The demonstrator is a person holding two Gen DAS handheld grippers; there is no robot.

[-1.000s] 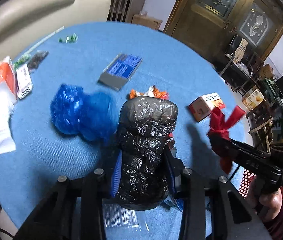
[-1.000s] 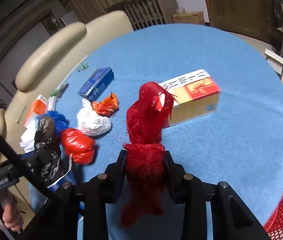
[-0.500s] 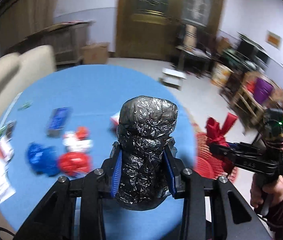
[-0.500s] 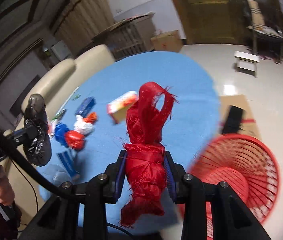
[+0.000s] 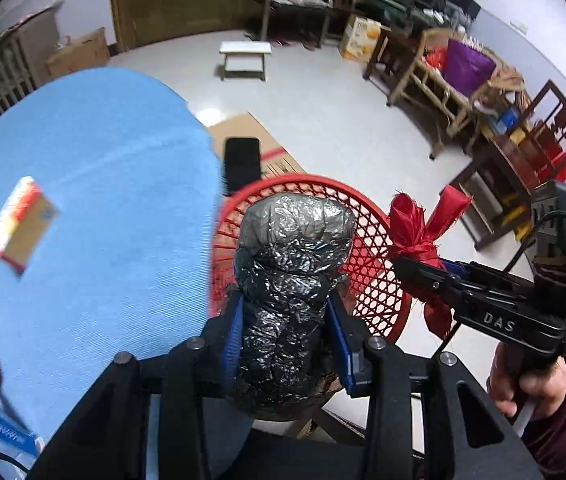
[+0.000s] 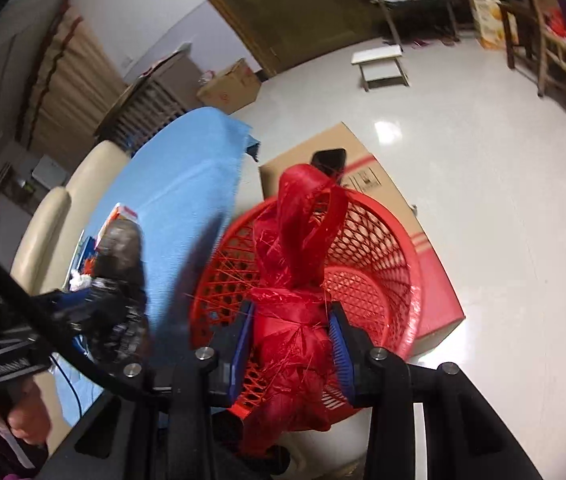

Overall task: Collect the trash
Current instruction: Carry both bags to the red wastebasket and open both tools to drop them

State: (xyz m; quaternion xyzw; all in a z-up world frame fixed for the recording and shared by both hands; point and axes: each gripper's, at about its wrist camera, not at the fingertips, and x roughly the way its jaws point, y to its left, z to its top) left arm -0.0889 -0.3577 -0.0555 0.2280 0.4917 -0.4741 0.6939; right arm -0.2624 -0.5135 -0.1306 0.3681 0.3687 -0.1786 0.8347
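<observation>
Red basket (image 5: pixel 379 264) partly hidden behind black bag (image 5: pixel 291 304).

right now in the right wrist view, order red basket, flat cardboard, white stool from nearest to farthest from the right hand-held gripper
1. red basket, just past the right hand-held gripper
2. flat cardboard, on the floor under and behind the basket
3. white stool, far across the floor

Left: I carried my black bag (image 5: pixel 295 304) off the bench (image 5: pixel 95 208), over the red basket (image 5: pixel 367 256).
Right: my red bag (image 6: pixel 299 264) too.
</observation>
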